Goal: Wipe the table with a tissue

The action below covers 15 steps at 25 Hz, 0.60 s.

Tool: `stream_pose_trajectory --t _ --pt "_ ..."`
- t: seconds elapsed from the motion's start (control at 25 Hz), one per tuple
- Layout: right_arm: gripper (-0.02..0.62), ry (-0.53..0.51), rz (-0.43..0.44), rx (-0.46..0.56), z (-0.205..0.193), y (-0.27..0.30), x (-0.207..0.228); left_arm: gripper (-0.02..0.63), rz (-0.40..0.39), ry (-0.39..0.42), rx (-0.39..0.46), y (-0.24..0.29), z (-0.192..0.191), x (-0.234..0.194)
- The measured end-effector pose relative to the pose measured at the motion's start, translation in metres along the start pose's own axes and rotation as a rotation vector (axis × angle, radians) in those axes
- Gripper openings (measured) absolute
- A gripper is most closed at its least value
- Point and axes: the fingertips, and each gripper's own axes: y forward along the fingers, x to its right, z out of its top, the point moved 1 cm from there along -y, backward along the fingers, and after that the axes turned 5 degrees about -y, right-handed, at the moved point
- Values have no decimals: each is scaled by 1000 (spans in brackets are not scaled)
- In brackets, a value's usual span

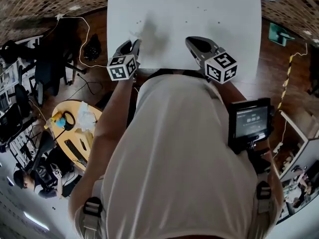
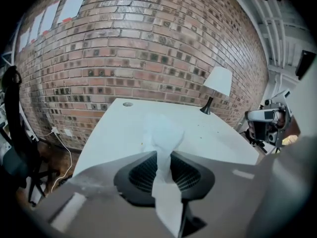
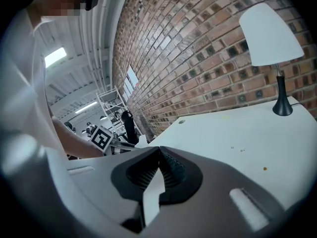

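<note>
The white table [image 1: 199,14] fills the top of the head view. My left gripper [image 1: 135,44] is over its near left part, shut on a crumpled white tissue [image 1: 133,35]. In the left gripper view the tissue [image 2: 163,133] sticks out past the closed jaws of the left gripper [image 2: 161,153] and hangs over the tabletop [image 2: 114,128]. My right gripper [image 1: 192,40] is over the near edge to the right. In its own view the right gripper [image 3: 159,148] has its tips together with nothing held. Small dark specks [image 3: 265,169] dot the tabletop.
A white-shaded lamp [image 3: 272,33] on a black stem stands at the far end of the table by the brick wall [image 2: 148,48]. Left of the table, on the floor, are a black chair [image 1: 50,63], cables and a round wooden table [image 1: 75,128].
</note>
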Motion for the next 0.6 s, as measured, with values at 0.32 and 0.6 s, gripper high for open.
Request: stream_pose_trajectory --t 0.32,0.6 --pt "8 -29 -65 8 21 26 -3 76 -39 67 1 11 18 -30" --pt "8 -32 -134 -21 18 52 -18 75 -61 53 -19 29 24 -71"
